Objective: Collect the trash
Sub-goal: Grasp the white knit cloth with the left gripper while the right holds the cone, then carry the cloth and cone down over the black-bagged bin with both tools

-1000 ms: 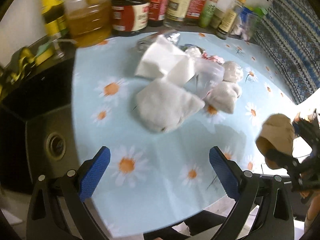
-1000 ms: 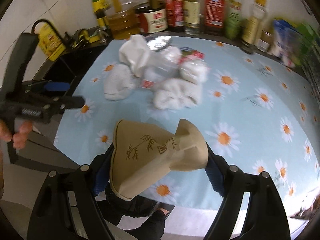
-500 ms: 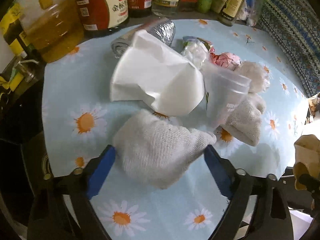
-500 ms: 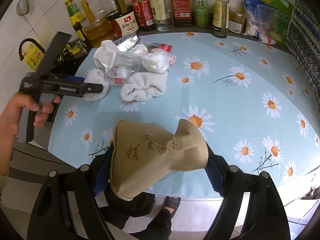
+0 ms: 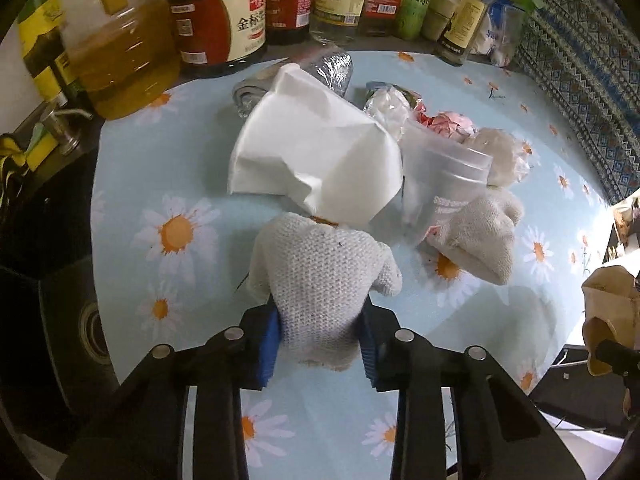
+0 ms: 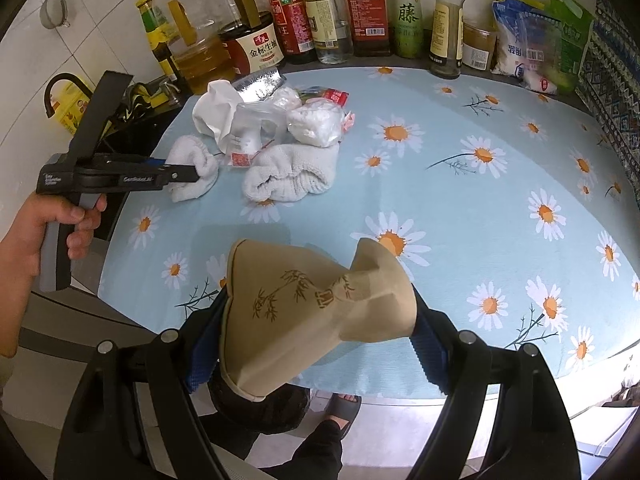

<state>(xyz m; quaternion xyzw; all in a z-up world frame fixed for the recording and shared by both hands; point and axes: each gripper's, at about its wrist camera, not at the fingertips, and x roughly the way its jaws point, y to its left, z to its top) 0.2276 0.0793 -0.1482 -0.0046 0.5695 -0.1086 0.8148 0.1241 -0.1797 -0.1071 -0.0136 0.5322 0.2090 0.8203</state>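
My left gripper is shut on a grey-white knitted glove at the near edge of a trash pile on the daisy tablecloth; it shows from the side in the right wrist view. Behind the glove lie a white paper sheet, a clear plastic cup, a second knitted glove and bagged white wads. My right gripper is shut on a brown paper bag, held at the table's front edge, away from the pile.
Oil and sauce bottles line the back wall. Food packets sit at the back right. A dark sink lies left of the table. A patterned cloth hangs at the right.
My left gripper moved forward to the near knitted glove and shut on it. My right gripper stayed shut on the paper bag and pulled back a little.
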